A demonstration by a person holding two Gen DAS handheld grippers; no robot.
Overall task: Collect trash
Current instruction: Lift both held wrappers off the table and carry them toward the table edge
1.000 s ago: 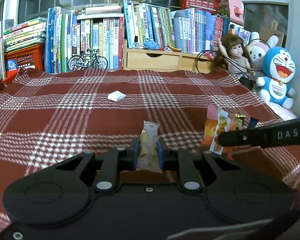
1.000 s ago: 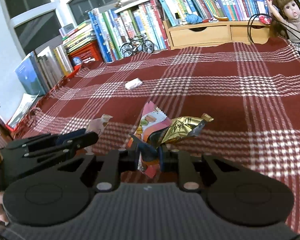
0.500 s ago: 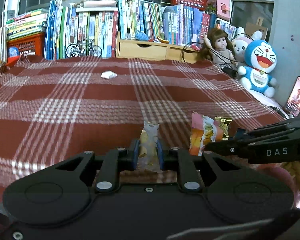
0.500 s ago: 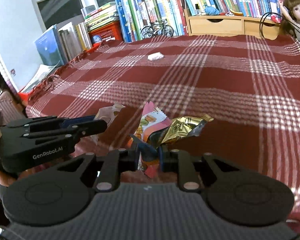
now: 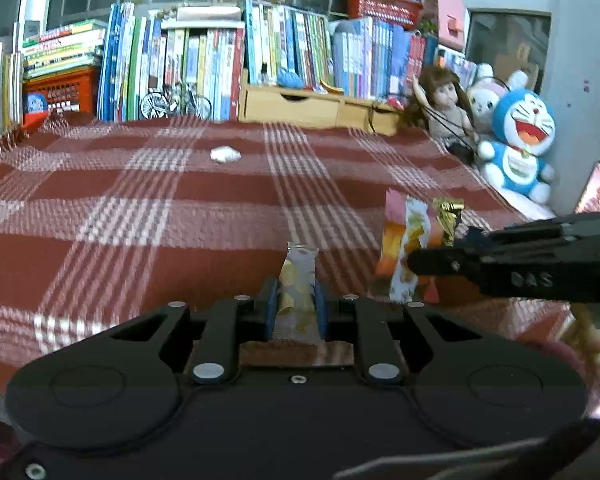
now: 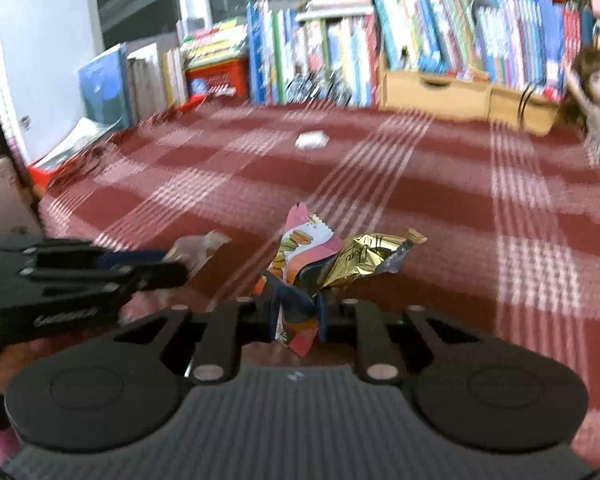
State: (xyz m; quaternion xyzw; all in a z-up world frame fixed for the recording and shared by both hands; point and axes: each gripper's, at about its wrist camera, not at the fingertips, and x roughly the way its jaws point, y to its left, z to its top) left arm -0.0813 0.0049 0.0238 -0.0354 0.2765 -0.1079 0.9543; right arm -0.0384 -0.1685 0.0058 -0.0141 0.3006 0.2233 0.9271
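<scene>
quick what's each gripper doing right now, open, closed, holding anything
Left gripper: closed on a clear snack wrapper.
Right gripper: closed on a bunch of wrappers, pink and gold.

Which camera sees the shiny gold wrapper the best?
The right wrist view. There the gold wrapper sits front and centre, crinkled and sticking out of the right claw beside a pink macaron wrapper. In the left wrist view only a small gold corner peeks out behind the pink wrapper.

The blanket (image 5: pixel 140 208) is rough woven cloth. On it, the gold wrapper (image 6: pixel 364 260) is shiny foil. The drawer box (image 5: pixel 296 106) behind is smooth wood.
</scene>
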